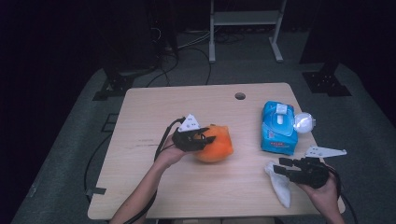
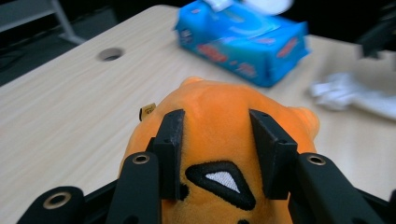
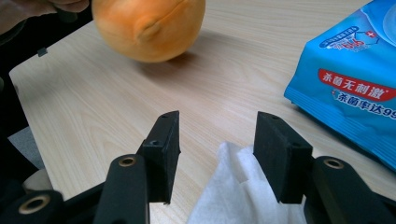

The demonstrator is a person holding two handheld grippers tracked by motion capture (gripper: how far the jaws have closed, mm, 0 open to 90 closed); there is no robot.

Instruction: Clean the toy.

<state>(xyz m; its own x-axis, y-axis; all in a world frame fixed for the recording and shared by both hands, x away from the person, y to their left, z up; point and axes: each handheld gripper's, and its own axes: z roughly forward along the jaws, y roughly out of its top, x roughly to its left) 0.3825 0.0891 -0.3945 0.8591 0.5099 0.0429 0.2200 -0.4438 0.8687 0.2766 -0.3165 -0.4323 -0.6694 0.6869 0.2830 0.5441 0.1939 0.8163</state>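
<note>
Pale wood makes up the desk (image 1: 154, 186), which takes the middle of the high view, with a round hole (image 1: 240, 96) near its upper edge. Next in size we see the blue pack of wipes (image 1: 279, 128) at centre right of that view, lying flat, and a crumpled clear wrapper (image 1: 304, 122) touching its right side. In the right hand-held gripper view the same pack sits at the right edge of the frame.

The orange plush toy (image 1: 215, 143) lies just left of the frame's centre in the high view, well apart from the pack. Our left hand-held gripper (image 1: 205, 138) comes in from the left and is pinching the toy: in the left hand-held gripper view both black pads press into the orange fabric on either side, above a stitched black and white patch (image 2: 219, 181).

The white tissue (image 1: 280, 184) lies at lower right in the high view, below the pack and near the desk's front edge. Our right hand-held gripper (image 1: 280, 166) sits just over the tissue's upper end, jaws spread. In its own view the tissue lies between the two pads, its edge just beside the right pad; we cannot tell whether they touch, and the left pad stands clear of it.
</note>
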